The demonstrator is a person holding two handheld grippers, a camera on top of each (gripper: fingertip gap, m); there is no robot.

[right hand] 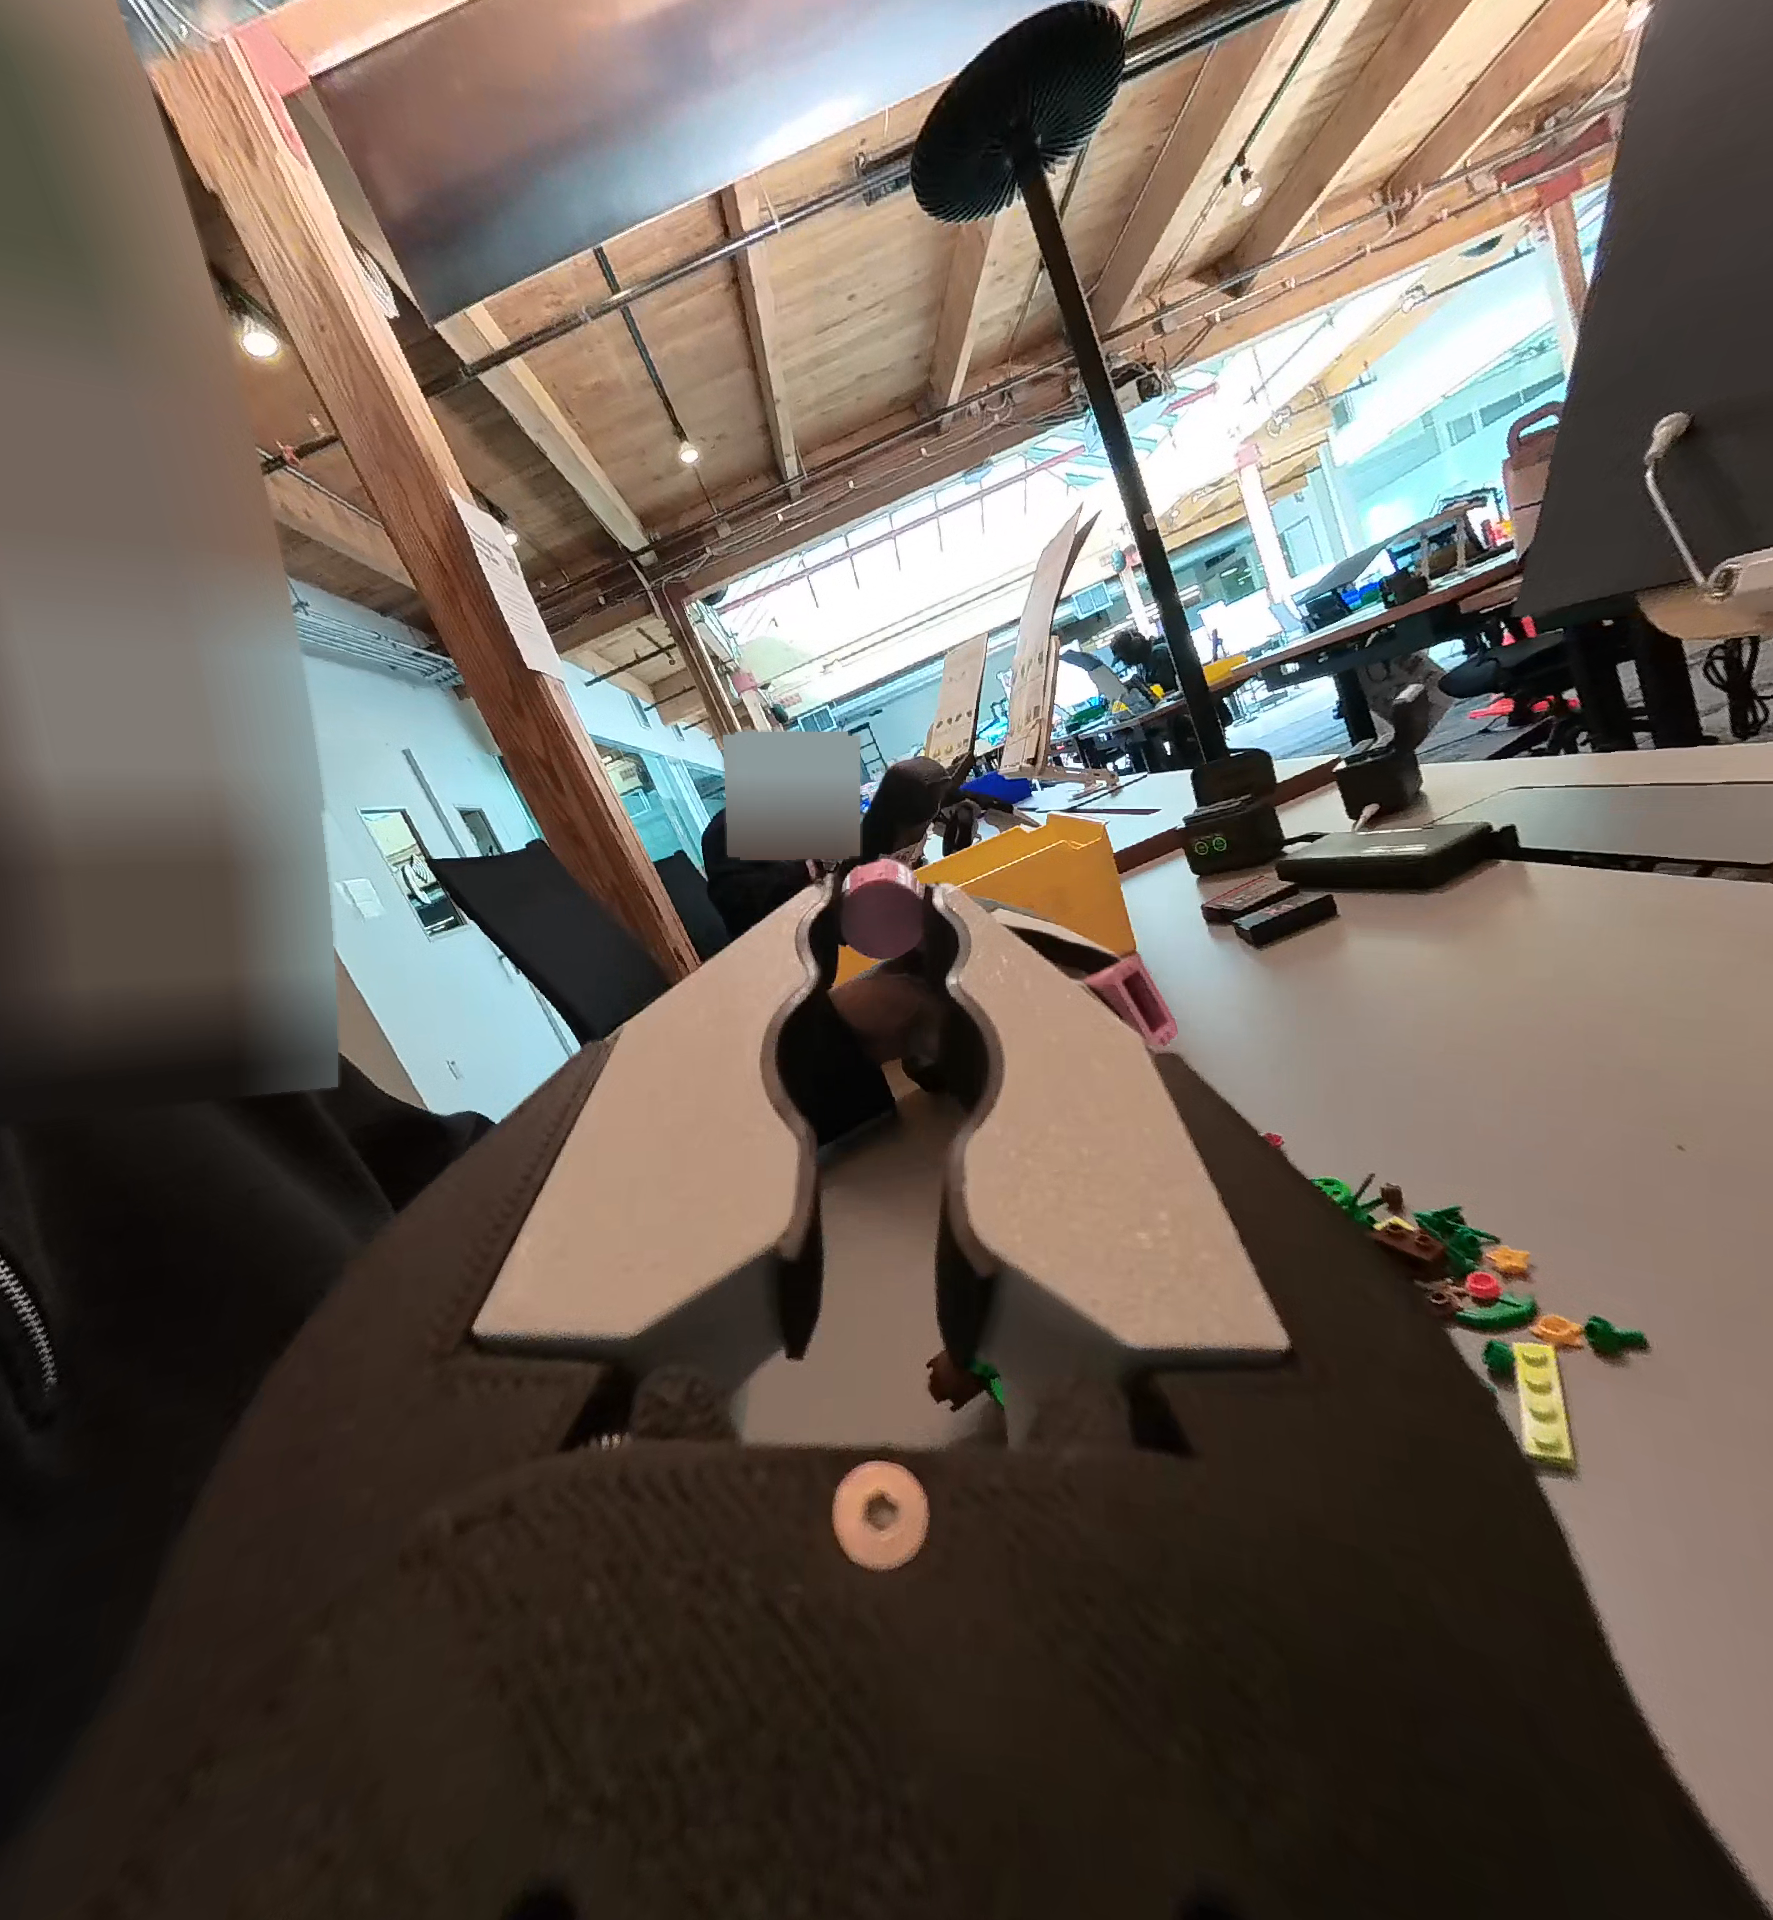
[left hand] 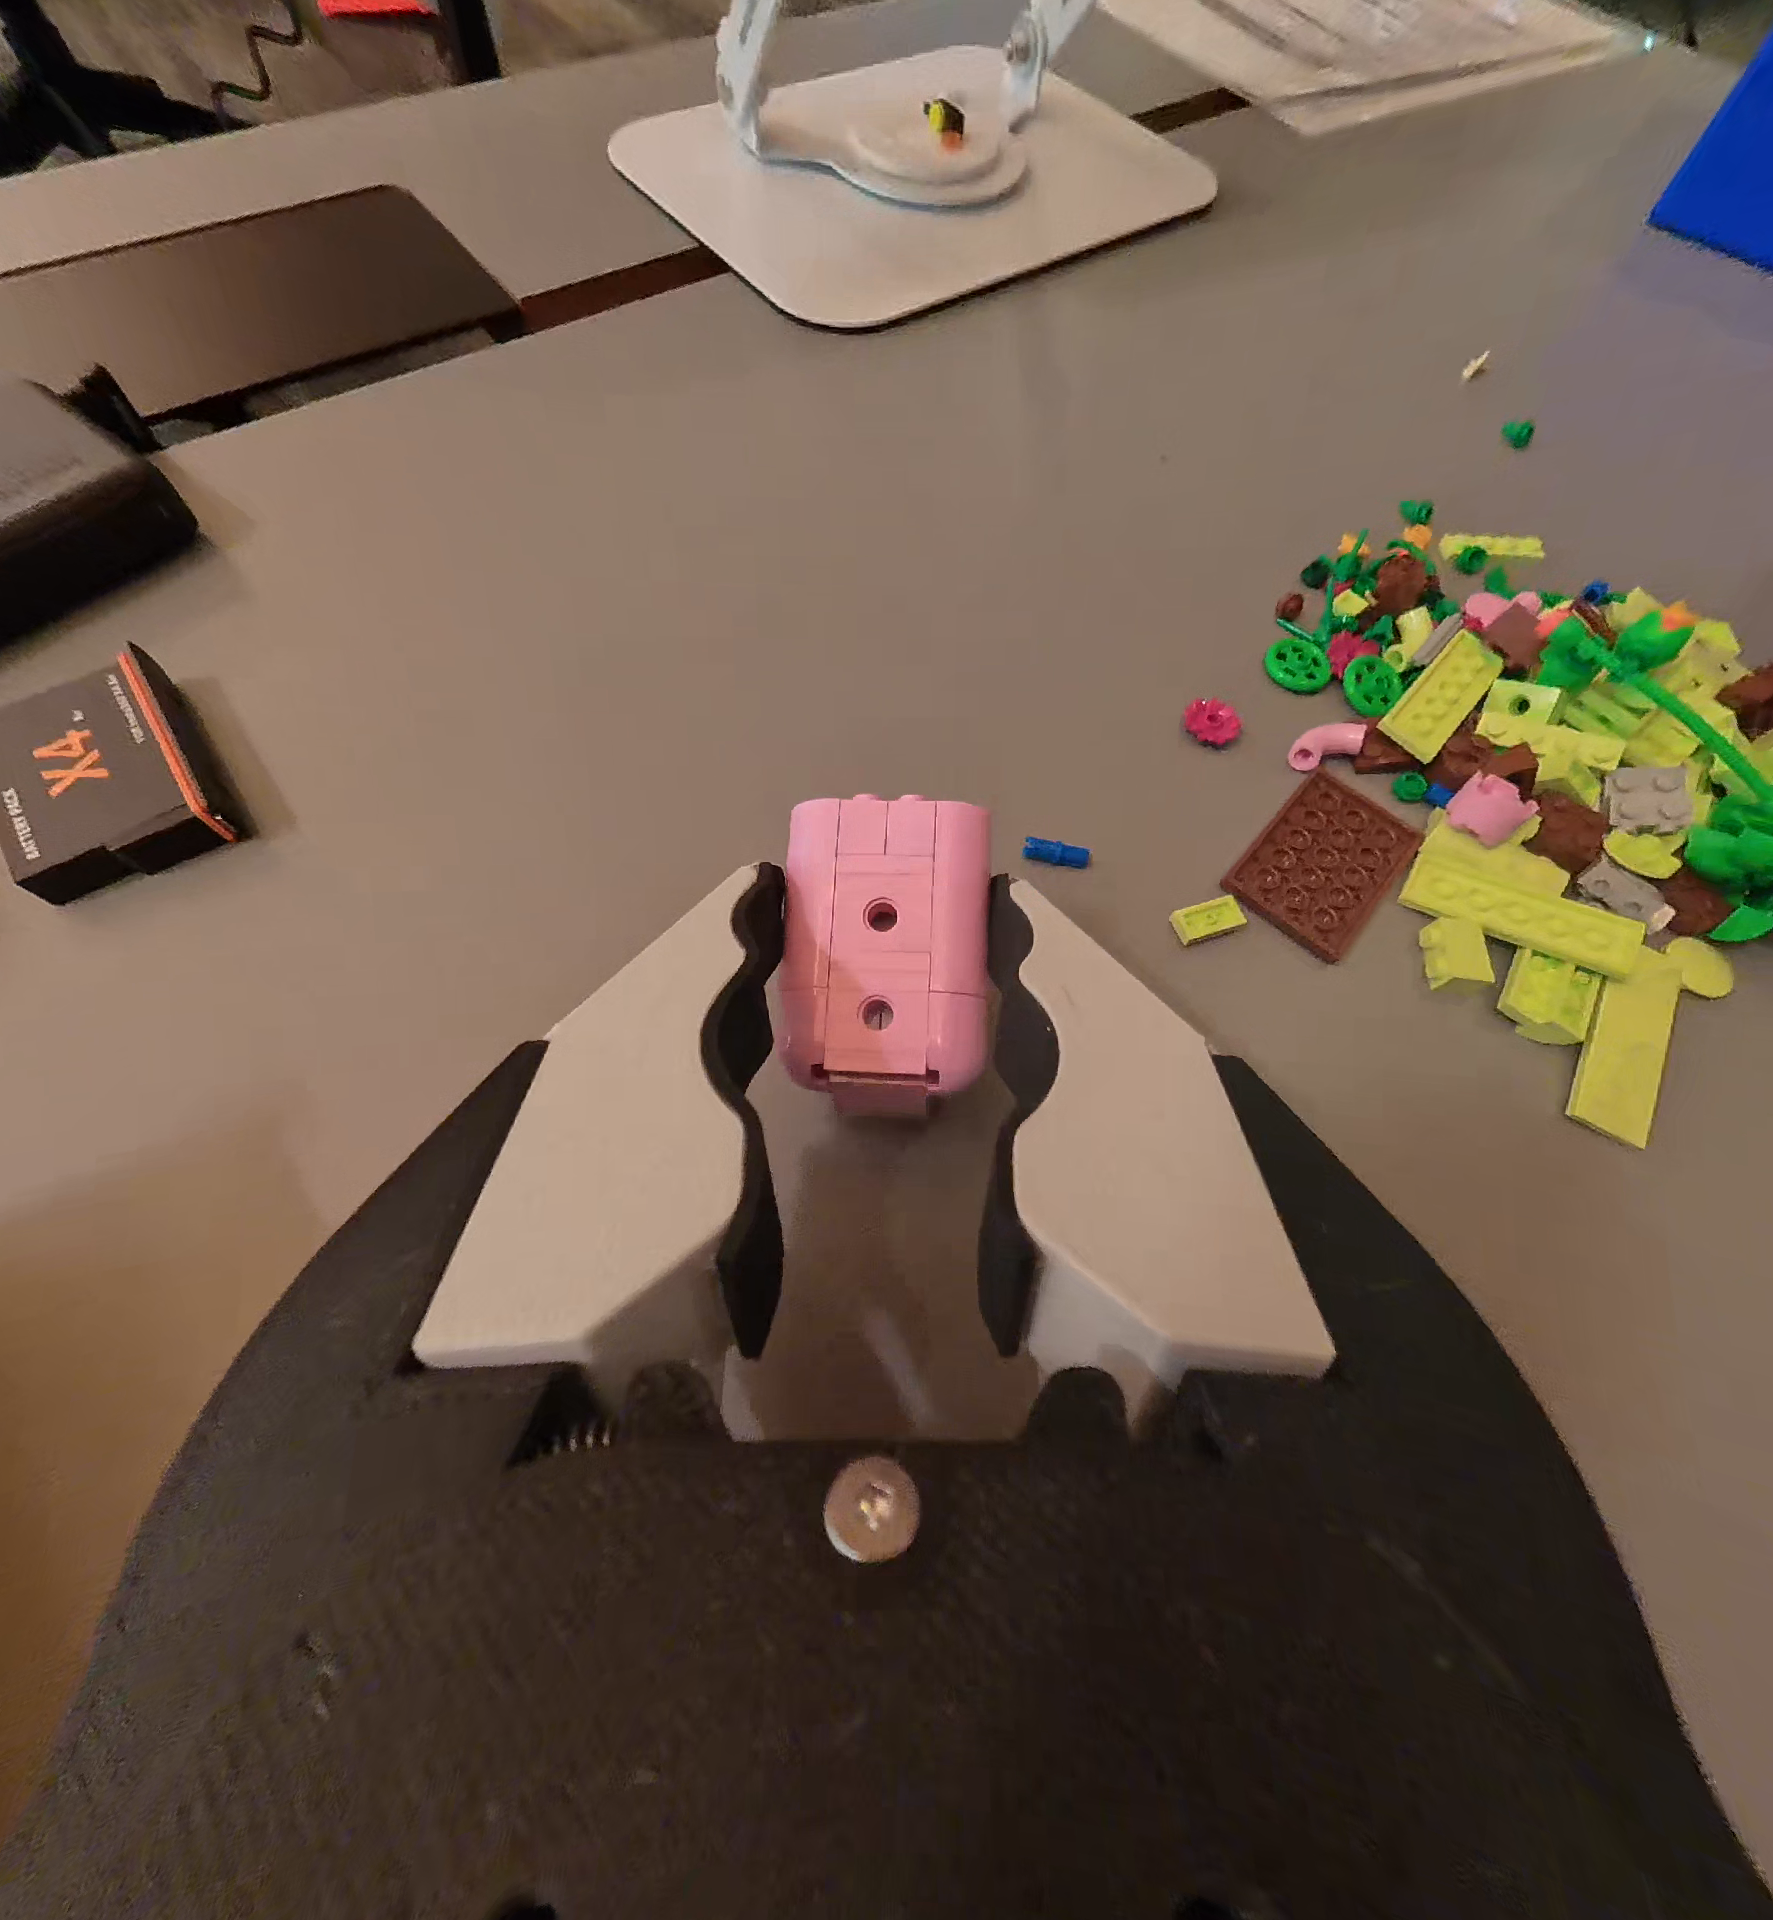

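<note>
My left gripper (left hand: pixel 882 879) is shut on a pink brick-built block (left hand: pixel 884 951) with two round holes in its top face, held just above the grey table (left hand: pixel 549 623). My right gripper (right hand: pixel 880 896) is shut on a small pink round piece (right hand: pixel 880 916) pinched at its fingertips, raised and pointing across the room. In the right wrist view, a pink block (right hand: pixel 1131 1000) shows just past the right finger. A blue pin (left hand: pixel 1055 852) lies on the table just right of the left gripper's tips.
A pile of lime, green, brown and pink bricks (left hand: pixel 1547 748) and a brown plate (left hand: pixel 1323 862) lie to the right. A black box (left hand: pixel 103 779) sits left, a white stand base (left hand: pixel 913 208) at the back. A yellow bin (right hand: pixel 1038 883), lamp pole (right hand: pixel 1121 416) and dark-jacketed person (right hand: pixel 82 1299) are nearby. There is about 30 cm between the tips of the two grippers. The blue pin (left hand: pixel 1055 852) lies some 5 cm from my left tips, 25 cm from my right tips.
</note>
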